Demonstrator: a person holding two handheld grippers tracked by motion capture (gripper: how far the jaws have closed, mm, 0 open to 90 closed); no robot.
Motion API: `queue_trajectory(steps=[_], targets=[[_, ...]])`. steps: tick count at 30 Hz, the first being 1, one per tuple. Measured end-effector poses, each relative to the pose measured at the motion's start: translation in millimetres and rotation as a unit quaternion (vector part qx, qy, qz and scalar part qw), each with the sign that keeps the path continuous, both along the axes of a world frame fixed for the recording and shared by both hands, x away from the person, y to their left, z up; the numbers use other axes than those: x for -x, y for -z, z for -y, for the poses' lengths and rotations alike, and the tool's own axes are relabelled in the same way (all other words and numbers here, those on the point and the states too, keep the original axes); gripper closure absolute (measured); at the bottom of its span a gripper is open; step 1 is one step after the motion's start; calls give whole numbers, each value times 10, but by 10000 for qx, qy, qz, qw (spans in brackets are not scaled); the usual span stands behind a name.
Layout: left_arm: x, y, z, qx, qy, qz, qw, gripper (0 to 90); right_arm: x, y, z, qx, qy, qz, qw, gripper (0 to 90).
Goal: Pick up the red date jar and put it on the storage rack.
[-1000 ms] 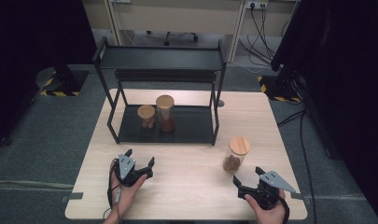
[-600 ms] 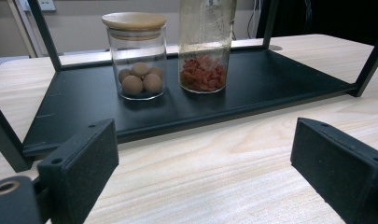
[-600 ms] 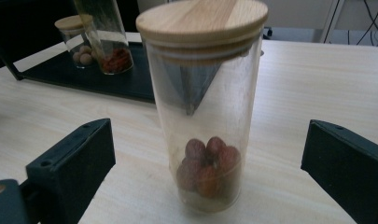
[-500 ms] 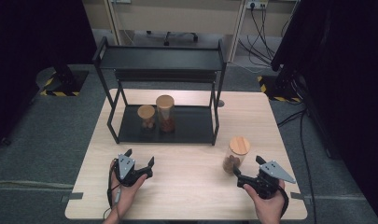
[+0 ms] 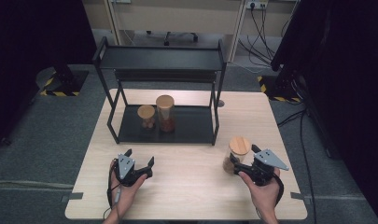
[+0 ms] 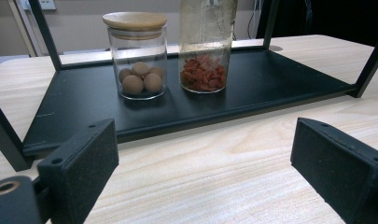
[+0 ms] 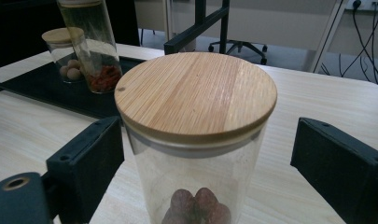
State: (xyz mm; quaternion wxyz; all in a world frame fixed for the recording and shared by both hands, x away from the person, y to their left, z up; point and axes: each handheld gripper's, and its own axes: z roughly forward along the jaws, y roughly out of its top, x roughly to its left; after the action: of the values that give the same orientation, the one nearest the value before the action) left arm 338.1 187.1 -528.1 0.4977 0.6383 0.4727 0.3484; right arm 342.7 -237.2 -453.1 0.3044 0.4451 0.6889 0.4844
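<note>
Black rack [image 5: 161, 58]; short jar [image 5: 146, 116], tall jar [image 5: 165, 113] on lower shelf.

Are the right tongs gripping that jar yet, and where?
Not yet: the jar sits between the closing right tongs, just below its lid; the right pad stands clear.

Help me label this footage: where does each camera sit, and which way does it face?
High view: above the table, looking forward and down; both hands, left claw, right claw.
Left gripper view: on the left claw, facing the rack; own jaws open.
Right gripper view: on the right claw, jaws just closing around the lidded jar.
All share the short jar and tall jar.
</note>
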Motion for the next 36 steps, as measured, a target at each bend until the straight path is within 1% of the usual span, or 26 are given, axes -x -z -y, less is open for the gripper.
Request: queue_trajectory(steps=[7, 11, 15, 16, 17, 21, 24, 27, 36], targets=[[1, 0, 2, -9, 9, 5, 10000, 73, -79, 24, -52, 55, -63, 3, 10000, 156], [1, 0, 4, -12, 14, 6, 10000, 73, -119, 72, -72, 45, -73, -89, 9999, 190], [0, 0, 2, -8, 15, 1, 10000, 73, -136, 100, -89, 42, -110, -76, 9999, 235], [0, 0, 2, -8, 15, 1, 10000, 73, -136, 100, -89, 42, -110, -76, 9999, 235], [0, 0, 2, -6, 17, 2, 10000, 73, -139, 103, -101, 73, -135, -38, 9999, 255], [1, 0, 3, -11, 20, 9, 10000, 73, -145, 106, -107, 77, -122, -7, 9999, 256], [1, 0, 4, -15, 25, 9, 10000, 73, -144, 96, -112, 105, -134, -25, 9999, 257], [1, 0, 2, -9, 26, 8, 10000, 73, -128, 77, -133, 196, -147, 31, 9997, 257], [2, 0, 3, -16, 26, 12, 10000, 73, -79, -48, -231, 143, -353, 149, 9992, 257]])
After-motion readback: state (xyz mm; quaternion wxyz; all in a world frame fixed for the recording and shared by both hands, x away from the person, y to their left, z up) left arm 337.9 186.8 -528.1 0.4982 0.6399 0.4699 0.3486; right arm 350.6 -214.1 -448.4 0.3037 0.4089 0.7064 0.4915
